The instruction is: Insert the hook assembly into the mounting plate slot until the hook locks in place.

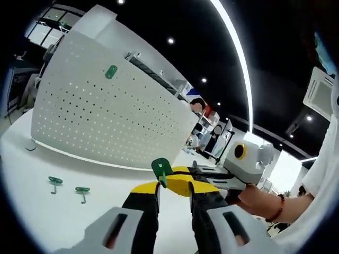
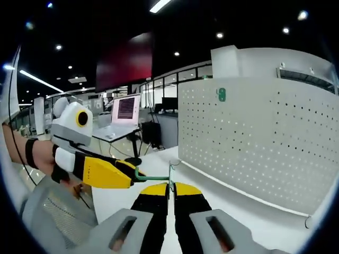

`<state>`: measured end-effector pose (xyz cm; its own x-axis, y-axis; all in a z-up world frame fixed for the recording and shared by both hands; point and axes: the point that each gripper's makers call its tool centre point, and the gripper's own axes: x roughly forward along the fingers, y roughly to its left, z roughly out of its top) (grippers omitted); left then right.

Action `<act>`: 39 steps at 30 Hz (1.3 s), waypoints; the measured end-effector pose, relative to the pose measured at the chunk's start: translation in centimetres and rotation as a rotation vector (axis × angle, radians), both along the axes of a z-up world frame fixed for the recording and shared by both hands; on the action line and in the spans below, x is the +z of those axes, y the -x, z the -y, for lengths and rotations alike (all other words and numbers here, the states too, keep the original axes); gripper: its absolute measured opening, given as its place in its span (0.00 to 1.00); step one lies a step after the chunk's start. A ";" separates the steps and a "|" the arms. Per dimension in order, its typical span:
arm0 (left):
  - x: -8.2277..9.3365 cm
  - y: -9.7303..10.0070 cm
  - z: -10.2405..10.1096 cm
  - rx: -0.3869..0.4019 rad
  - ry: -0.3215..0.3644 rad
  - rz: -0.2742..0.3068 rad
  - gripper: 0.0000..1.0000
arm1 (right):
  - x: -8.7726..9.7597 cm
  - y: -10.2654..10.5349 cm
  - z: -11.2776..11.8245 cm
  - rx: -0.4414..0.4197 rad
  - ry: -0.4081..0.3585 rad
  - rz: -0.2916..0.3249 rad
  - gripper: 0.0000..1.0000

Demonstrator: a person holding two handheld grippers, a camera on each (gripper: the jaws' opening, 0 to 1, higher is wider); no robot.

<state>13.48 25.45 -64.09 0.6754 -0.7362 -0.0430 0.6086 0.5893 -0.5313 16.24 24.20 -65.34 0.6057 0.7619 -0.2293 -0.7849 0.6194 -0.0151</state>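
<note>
A white pegboard panel (image 1: 106,116) (image 2: 265,143) stands upright on the white table (image 1: 53,222), with one green hook plate (image 1: 110,71) (image 2: 222,94) mounted near its top. A loose green hook (image 1: 161,169) (image 2: 159,178) hangs in mid-air in front of the panel. My right gripper (image 2: 171,185) is shut on its thin stem; in the left gripper view it reaches in from the right (image 1: 175,173). My left gripper (image 1: 175,189) has its jaws apart around the hook and the right gripper's tips; it enters the right gripper view from the left (image 2: 132,168).
Two more green hooks (image 1: 54,181) (image 1: 82,190) lie on the table to the left of my left gripper. A person's hand with a red bracelet (image 1: 265,206) holds the right gripper. Office desks and a monitor (image 2: 126,108) stand beyond the table.
</note>
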 end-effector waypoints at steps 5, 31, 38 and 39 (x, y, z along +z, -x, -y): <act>0.1 -0.1 -0.1 0.007 0.038 -0.019 0.15 | 0.2 0.4 -0.2 0.003 -0.017 0.007 0.02; 0.2 -0.5 -0.5 0.048 0.175 -0.076 0.04 | 1.2 1.2 -0.5 -0.031 -0.038 0.106 0.02; -0.1 -0.3 -0.4 0.035 0.144 -0.078 0.04 | 1.0 1.2 -0.5 -0.008 -0.008 0.132 0.03; -0.1 -0.2 -0.4 0.036 0.137 -0.073 0.04 | 1.0 1.3 -0.6 -0.006 -0.010 0.132 0.03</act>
